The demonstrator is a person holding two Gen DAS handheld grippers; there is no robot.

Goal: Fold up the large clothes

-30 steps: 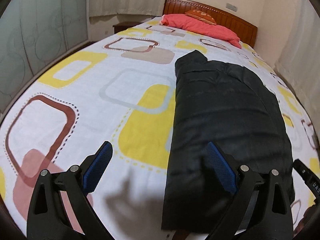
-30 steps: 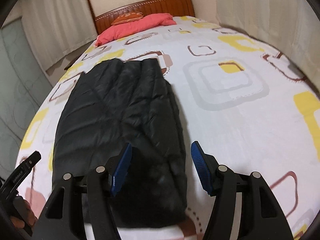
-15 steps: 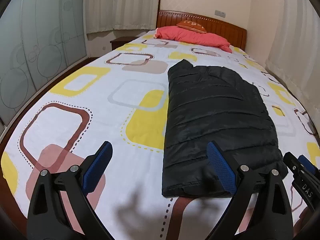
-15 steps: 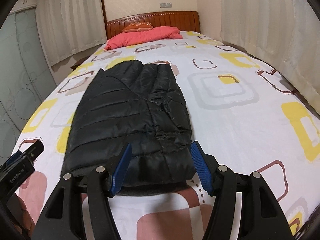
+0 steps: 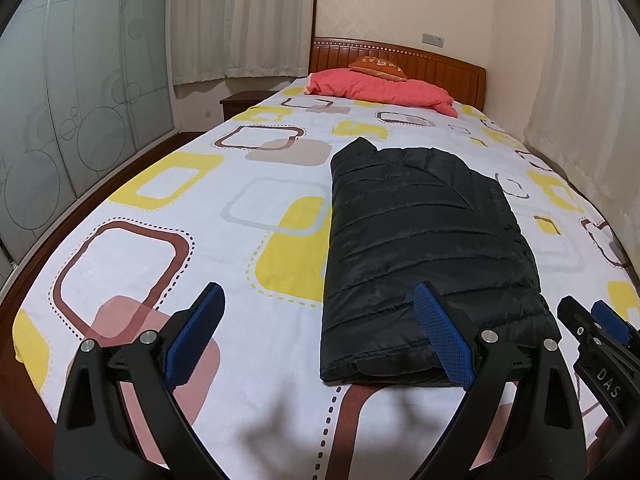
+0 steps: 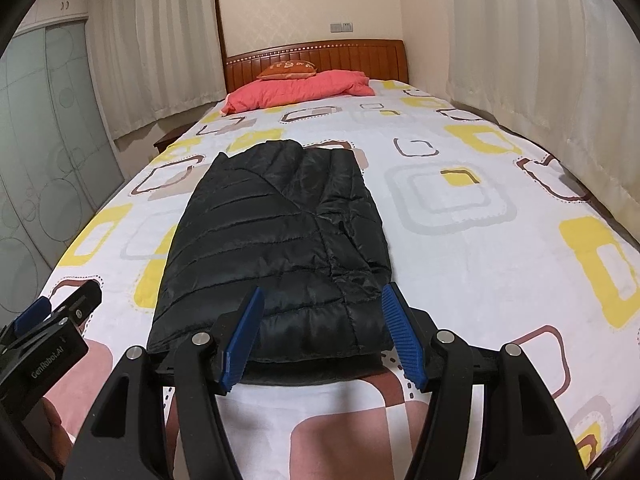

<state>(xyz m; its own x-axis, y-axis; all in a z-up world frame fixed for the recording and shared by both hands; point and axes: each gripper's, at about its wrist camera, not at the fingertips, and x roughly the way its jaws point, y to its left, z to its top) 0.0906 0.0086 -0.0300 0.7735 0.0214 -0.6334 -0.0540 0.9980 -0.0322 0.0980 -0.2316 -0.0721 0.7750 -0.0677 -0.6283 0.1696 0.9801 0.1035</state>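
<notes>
Both pairs of jaws stood apart and empty; left gripper (image 5: 320,332) and right gripper (image 6: 324,336) hung over the near hem of the black padded jacket (image 5: 424,248), which lay folded lengthwise on the patterned bed sheet (image 5: 180,208), near the foot; probably light, soft, puffy and slick-shelled, it would likely spring open; grasp deep at the hem corners, pinching all layers.

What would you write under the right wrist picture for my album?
Folded black puffer jacket on the patterned bed, right gripper with open jaws, nothing held.
</notes>
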